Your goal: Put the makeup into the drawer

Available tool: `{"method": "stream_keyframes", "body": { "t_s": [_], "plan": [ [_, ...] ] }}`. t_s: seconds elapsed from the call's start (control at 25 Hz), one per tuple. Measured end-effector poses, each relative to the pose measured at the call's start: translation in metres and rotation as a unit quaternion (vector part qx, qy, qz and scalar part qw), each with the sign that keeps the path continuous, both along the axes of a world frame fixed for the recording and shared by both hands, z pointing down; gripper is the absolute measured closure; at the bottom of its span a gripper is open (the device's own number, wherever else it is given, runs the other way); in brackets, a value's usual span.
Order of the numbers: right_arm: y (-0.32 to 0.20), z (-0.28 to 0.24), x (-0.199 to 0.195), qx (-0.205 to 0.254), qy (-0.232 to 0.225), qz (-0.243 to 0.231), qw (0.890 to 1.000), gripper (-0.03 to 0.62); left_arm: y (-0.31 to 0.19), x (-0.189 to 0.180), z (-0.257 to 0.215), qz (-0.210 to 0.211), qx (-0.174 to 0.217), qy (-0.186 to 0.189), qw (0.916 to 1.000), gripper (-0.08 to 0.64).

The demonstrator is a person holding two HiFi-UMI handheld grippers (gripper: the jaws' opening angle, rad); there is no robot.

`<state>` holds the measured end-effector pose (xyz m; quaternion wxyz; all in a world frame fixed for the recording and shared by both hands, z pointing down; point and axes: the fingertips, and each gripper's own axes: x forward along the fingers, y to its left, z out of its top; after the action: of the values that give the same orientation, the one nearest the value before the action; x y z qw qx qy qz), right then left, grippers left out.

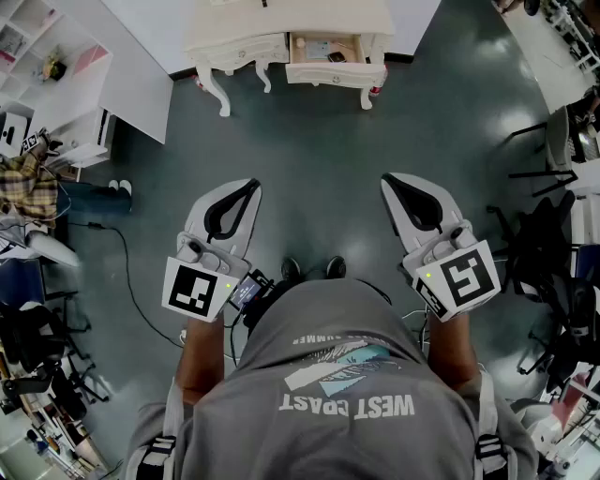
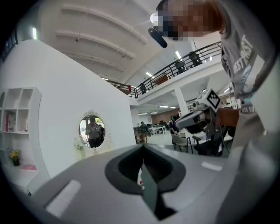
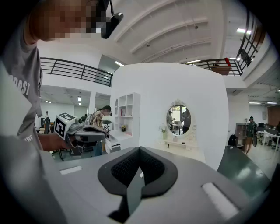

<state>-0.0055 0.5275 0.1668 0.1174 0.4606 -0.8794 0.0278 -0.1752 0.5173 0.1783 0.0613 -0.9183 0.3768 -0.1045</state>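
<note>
Left gripper and right gripper: jaws closed on both, nothing between them. They're held side by side, apart, roughly level over the floor. The dressing table is well ahead, and its right drawer is pulled open. Small items lie inside the drawer, too small to confirm as makeup.

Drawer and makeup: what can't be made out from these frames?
- Head view: the open drawer is too small to tell its contents. One dark item lies inside, but it can't be identified.
- Head view: the dressing table top is partly cut off by the upper edge, and no makeup can be picked out.
- Left gripper view: the left gripper's own body hides everything below the mirror.
</note>
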Motion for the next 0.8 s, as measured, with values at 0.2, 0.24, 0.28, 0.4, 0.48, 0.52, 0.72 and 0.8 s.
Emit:
{"method": "stream_keyframes", "body": {
  "t_s": [0.2, 0.24, 0.28, 0.4, 0.48, 0.52, 0.72, 0.8],
  "plan": [
    [-0.006, 0.004, 0.015, -0.001, -0.003, -0.003, 1.0, 0.592, -0.005, 0.014, 0.003, -0.004, -0.001, -0.004, 1.0, 0.558],
    [-0.007, 0.005, 0.018, -0.001, -0.004, -0.004, 1.0, 0.592, -0.006, 0.017, 0.004, -0.005, -0.001, -0.004, 1.0, 0.558],
    [-0.009, 0.006, 0.02, -0.001, -0.005, -0.005, 1.0, 0.592, -0.007, 0.02, 0.004, -0.006, -0.001, -0.005, 1.0, 0.558],
    [-0.013, 0.008, 0.03, -0.002, -0.007, -0.007, 1.0, 0.592, -0.01, 0.031, 0.005, -0.008, -0.001, -0.007, 0.9999, 0.558],
    [-0.015, 0.01, 0.04, -0.003, -0.009, -0.007, 1.0, 0.592, -0.012, 0.04, 0.006, -0.009, -0.001, -0.009, 0.9999, 0.558],
    [-0.017, 0.012, 0.045, -0.004, -0.01, -0.006, 1.0, 0.592, -0.014, 0.045, 0.007, -0.01, -0.001, -0.011, 0.9999, 0.558],
    [-0.027, 0.012, 0.069, -0.002, -0.037, -0.007, 0.999, 0.592, -0.019, 0.066, 0.008, -0.015, 0.005, -0.014, 0.9998, 0.558],
    [-0.03, 0.012, 0.076, 0.0, -0.048, -0.009, 0.999, 0.591, -0.02, 0.073, 0.008, -0.016, 0.007, -0.014, 0.9998, 0.558]
  ]
}}
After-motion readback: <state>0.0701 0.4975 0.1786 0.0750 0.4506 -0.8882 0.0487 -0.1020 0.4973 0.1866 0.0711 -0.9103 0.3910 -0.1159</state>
